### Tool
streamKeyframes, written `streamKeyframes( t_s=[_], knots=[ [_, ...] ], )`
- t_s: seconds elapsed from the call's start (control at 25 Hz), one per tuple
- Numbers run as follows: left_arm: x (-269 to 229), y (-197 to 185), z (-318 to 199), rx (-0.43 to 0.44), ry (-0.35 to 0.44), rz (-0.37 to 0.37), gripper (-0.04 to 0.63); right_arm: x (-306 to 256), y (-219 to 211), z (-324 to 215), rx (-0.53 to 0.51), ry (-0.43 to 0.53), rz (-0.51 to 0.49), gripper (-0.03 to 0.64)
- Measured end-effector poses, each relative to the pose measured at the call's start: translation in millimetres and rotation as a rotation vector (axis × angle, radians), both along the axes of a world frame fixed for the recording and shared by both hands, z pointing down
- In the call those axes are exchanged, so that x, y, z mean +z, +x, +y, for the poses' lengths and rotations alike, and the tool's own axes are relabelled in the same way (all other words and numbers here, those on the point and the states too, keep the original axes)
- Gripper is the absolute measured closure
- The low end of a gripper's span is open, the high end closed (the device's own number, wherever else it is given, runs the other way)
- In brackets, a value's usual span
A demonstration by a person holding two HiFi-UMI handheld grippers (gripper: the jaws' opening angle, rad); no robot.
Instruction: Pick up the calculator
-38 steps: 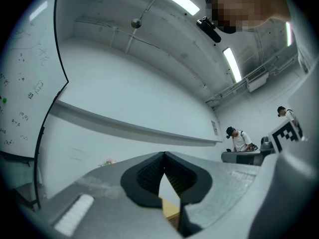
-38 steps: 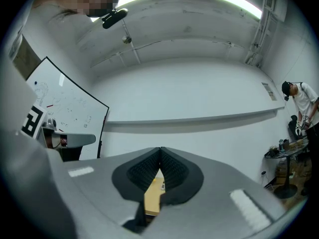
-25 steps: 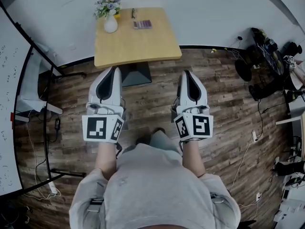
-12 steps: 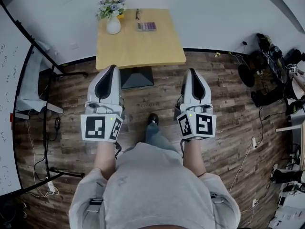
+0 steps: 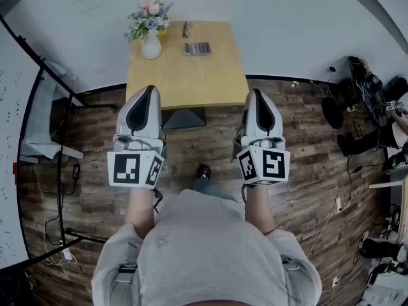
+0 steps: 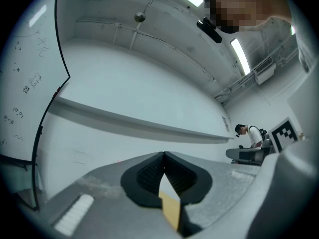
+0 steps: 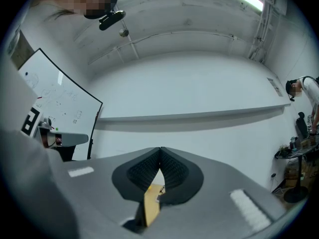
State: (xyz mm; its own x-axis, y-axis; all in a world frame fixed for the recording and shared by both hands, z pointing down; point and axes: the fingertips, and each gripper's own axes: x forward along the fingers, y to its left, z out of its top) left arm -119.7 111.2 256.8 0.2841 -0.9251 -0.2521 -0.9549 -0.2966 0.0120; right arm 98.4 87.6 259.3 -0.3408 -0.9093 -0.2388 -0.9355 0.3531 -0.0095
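While held before the table (image 5: 191,85), left gripper (image 5: 148,90): jaws clenched, empty
Right gripper (image 5: 255,93): jaws clenched, empty
Calculator (image 5: 197,48): at the table's far end near the flower vase (image 5: 151,45), untouched

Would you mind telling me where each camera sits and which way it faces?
Head view: on the person's head, facing steeply down at the table, calculator and floor; torso, forearms, left tongs and right tongs show.
Left gripper view: on the left tongs, facing along their shut jaws at a white wall.
Right gripper view: on the right tongs, same heading, jaws shut.
Shared: both gripper views show the ledge and whiteboard.
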Motion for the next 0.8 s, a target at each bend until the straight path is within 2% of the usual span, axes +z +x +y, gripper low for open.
streamKeyframes(
  t_s=[0.8],
  knots=[
    [-8, 25, -101, -0.071, -0.005, -0.011, 0.591, -9, 17, -117, -0.096, 0.007, -0.013, 0.615]
  ],
)
